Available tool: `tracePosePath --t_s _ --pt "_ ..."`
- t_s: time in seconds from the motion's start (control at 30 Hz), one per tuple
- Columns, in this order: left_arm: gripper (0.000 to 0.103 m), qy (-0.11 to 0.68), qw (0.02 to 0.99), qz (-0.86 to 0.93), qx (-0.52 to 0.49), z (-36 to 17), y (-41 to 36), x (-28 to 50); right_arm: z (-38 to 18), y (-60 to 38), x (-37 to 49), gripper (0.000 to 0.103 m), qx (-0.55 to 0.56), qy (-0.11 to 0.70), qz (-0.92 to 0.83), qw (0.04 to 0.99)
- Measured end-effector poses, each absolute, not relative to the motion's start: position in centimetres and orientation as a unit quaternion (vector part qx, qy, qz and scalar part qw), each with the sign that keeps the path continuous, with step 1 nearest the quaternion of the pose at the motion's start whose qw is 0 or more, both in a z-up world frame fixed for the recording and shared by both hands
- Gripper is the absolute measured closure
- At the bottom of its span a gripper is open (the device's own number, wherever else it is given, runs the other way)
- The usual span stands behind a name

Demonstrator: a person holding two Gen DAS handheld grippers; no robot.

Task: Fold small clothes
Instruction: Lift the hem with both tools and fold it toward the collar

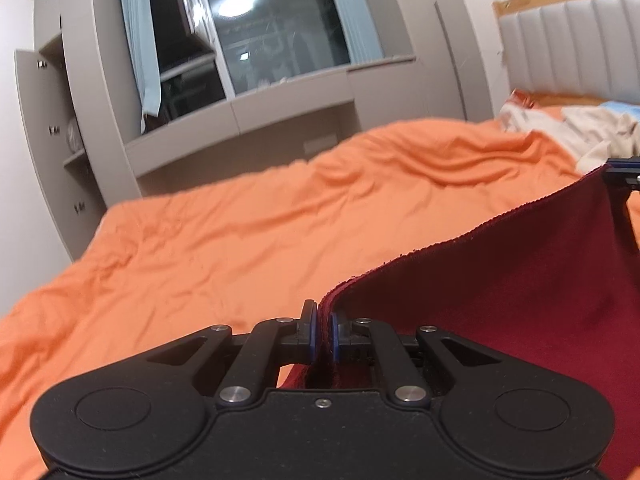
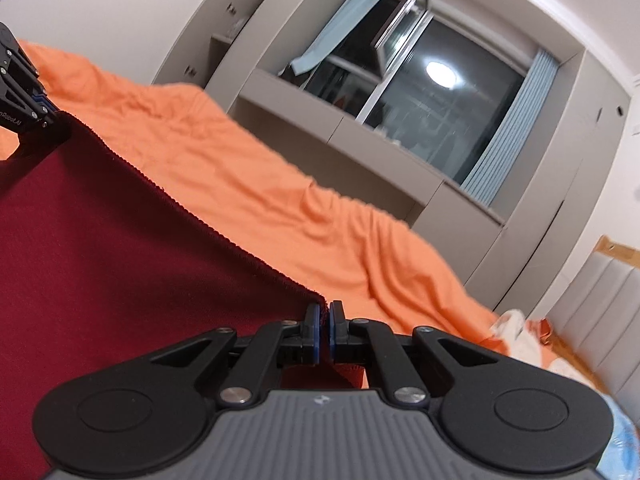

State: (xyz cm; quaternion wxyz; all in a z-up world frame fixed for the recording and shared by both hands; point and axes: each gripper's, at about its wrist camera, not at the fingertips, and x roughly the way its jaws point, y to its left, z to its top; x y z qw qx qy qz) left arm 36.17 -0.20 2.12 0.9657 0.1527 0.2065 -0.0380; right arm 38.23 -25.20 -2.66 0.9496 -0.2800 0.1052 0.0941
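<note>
Over the orange bed (image 1: 240, 240), our left gripper (image 1: 323, 330) and right gripper (image 2: 324, 326) clamp the maroon garment's (image 2: 120, 240) top corners, stretching it taut.

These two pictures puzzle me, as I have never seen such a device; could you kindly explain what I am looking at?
Each picture comes from a camera mounted on a handheld two-finger gripper, looking forward along its fingers. A person holds one in each hand. The left gripper and the right gripper are each shut on a corner of a dark red garment, which is stretched between them above a bed with an orange cover. More pale clothes lie near the headboard. Behind are a window and cupboards.
</note>
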Motion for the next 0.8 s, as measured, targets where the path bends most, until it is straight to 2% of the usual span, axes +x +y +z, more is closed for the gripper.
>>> tracePosePath --t_s 0.4,0.47,0.57,0.63,0.67,0.77,0.8 --pt "0.095 0.284 0.949 -0.031 0.134 -3.9 1.7 41.3 -7.6 -24.5 42.4 0.097 -0.289 0.171 0.117 0.935" --pt "0.094 0.292 0.947 -0.031 0.127 -4.5 2.0 41.6 -7.9 -24.6 42.4 0.091 -0.288 0.179 0.117 0.933" --pt "0.092 0.303 0.945 -0.03 0.12 -5.1 2.0 41.9 -7.9 -24.8 42.3 0.072 -0.283 0.186 0.119 0.933" --pt "0.086 0.308 0.944 -0.025 0.118 -5.2 2.0 41.8 -7.6 -24.9 42.2 0.058 -0.282 0.187 0.119 0.934" --pt "0.084 0.308 0.944 -0.024 0.116 -5.2 2.1 41.8 -7.5 -24.9 42.2 0.056 -0.28 0.188 0.12 0.934" --pt "0.067 0.311 0.945 -0.025 0.099 -4.7 2.3 41.6 -7.1 -25.0 41.9 0.037 -0.281 0.19 0.125 0.932" --pt "0.052 0.314 0.945 -0.03 0.089 -4.5 2.6 41.5 -7.0 -25.1 41.8 0.03 -0.282 0.19 0.128 0.932"
